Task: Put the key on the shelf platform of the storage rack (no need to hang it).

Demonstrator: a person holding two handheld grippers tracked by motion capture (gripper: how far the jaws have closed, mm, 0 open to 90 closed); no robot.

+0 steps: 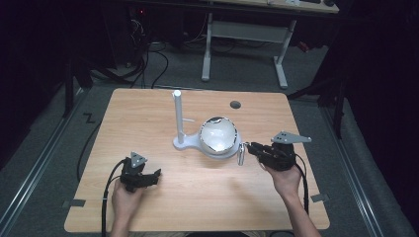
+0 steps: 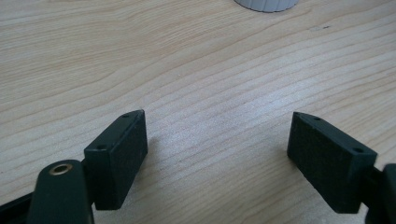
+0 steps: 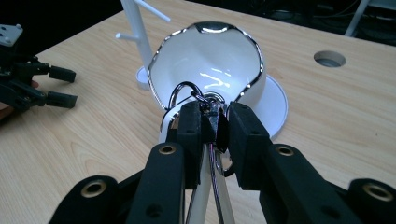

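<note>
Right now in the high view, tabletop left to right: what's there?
left gripper → white post stand → white cup → right gripper, shut on the cup's handle.

Table: a light wood-grain top [image 1: 148, 113] with rounded corners; both your claws sit over its near half.
Hole: a round grey cable hole [image 1: 235, 104] in the top, beyond your right claw [image 1: 249, 147], toward the far edge.
Stand: a white stand [image 1: 178, 118] with an upright post and side pegs, its foot flat on the wood, well ahead of your left claw [image 1: 157, 177].
Stand's round plate [image 3: 278, 100]: flat on the table, just beyond your right claw's tips.
</note>
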